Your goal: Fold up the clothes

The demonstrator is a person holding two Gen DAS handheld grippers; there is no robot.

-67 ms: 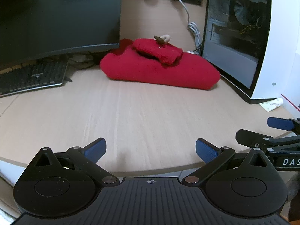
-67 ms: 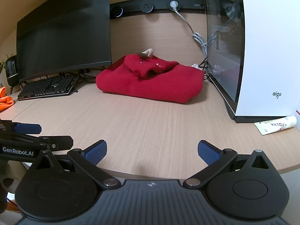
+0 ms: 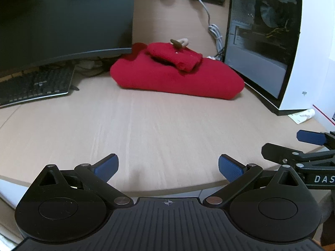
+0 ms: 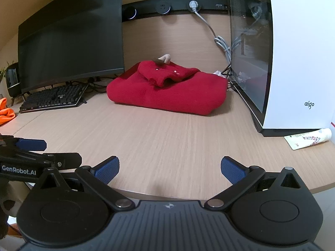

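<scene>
No visible change since 0.1 s ago. Left gripper and right gripper wide open, empty, over counter near edge. Red garment folded at back, well apart. Fold judged done.

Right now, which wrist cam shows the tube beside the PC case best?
Right wrist view: the tube lies in full on the desk beside the white PC case, its printed pattern visible. Left wrist view shows only a small, blurred piece at the case's corner.
</scene>
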